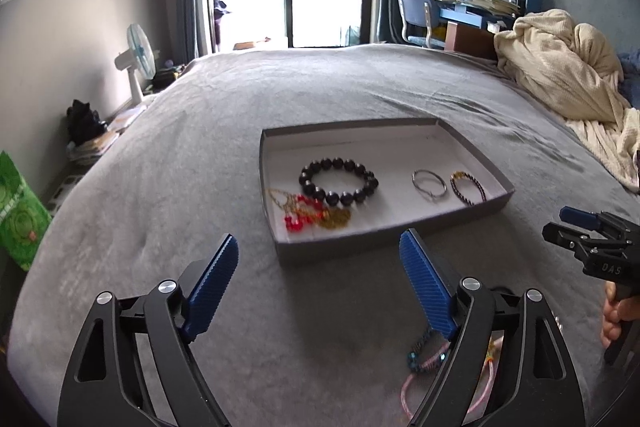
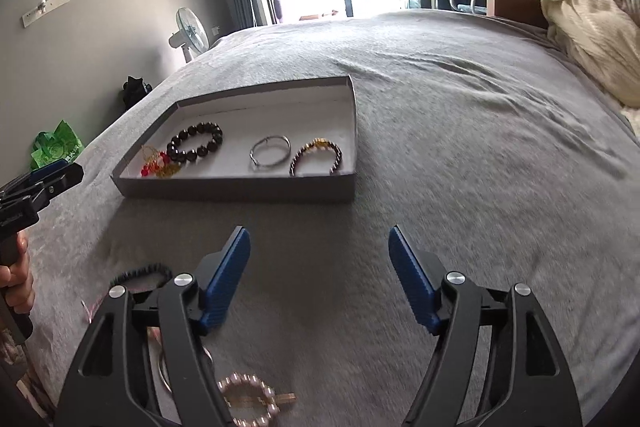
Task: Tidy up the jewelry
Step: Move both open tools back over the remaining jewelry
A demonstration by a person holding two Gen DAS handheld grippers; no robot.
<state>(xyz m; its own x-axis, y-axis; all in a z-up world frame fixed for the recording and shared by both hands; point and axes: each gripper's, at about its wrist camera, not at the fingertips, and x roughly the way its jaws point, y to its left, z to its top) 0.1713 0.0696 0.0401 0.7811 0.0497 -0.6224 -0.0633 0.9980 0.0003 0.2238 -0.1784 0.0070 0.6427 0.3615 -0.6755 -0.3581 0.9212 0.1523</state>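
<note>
Both grippers, left [image 1: 319,259] and right [image 2: 319,250], fingers released, empty; right body reads "DAS"; tray [image 1: 394,233] beyond.

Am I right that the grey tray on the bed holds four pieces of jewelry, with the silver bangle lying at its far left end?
Not quite: the silver bangle lies between the black bead bracelet and the dark beaded bracelet; the red-and-gold piece sits far left in the tray, as the right wrist view shows.

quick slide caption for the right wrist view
Open right gripper over a grey bed, facing a tray of bracelets, pearl ring still loose.
</note>
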